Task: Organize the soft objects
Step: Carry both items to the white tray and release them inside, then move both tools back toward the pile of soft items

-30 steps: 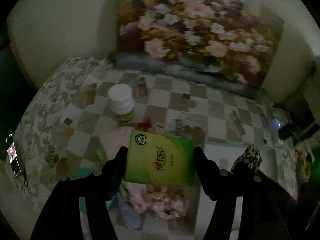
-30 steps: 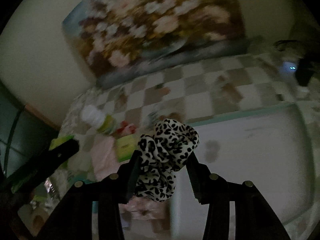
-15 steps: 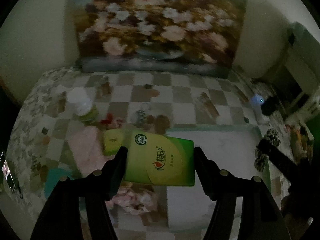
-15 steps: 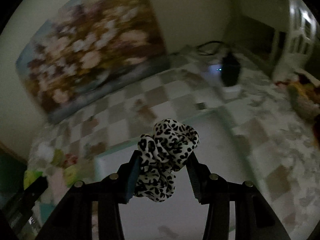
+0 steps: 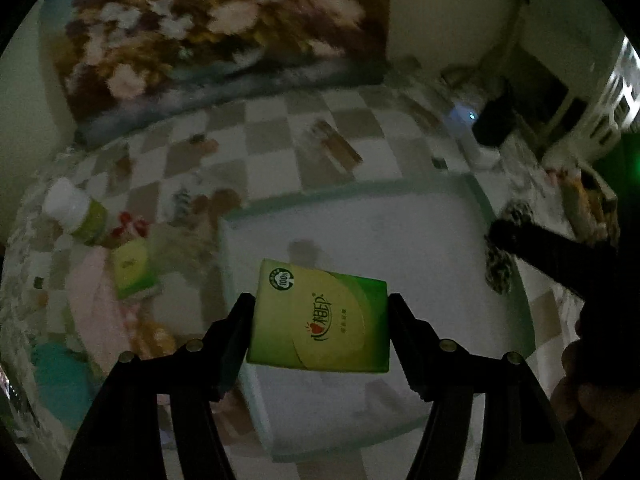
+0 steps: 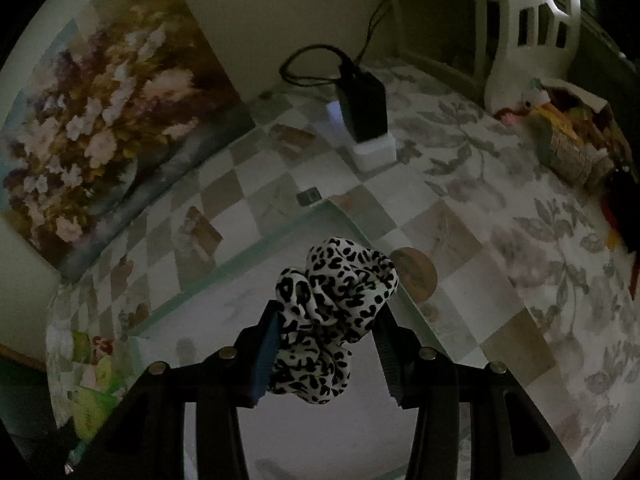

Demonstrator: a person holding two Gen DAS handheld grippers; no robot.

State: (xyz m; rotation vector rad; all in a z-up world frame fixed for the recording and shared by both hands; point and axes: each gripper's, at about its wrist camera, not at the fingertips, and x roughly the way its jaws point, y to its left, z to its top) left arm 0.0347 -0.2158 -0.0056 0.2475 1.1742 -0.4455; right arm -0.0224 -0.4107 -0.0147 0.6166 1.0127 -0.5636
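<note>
My left gripper [image 5: 320, 320] is shut on a green tissue pack [image 5: 320, 316] and holds it above the left part of a white tray [image 5: 400, 216]. My right gripper [image 6: 326, 336] is shut on a leopard-print scrunchie [image 6: 332, 320] above the tray's far right corner [image 6: 320, 208]. The scrunchie and right gripper also show in the left wrist view [image 5: 500, 260] at the tray's right rim. A second green tissue pack [image 5: 130, 266], a pink cloth [image 5: 94, 312] and a floral fabric piece [image 5: 152, 336] lie left of the tray.
A white-capped bottle [image 5: 76, 212] and a teal object [image 5: 56, 376] sit left of the tray. A black charger on a white block [image 6: 364, 120] stands behind it. A flower painting [image 6: 100, 120] leans on the wall. A round brown coaster [image 6: 416, 276] lies right of the tray.
Both grippers have swung to the right with their loads. The tissue pack is now over the tray. The scrunchie has moved to the tray's far right corner.
</note>
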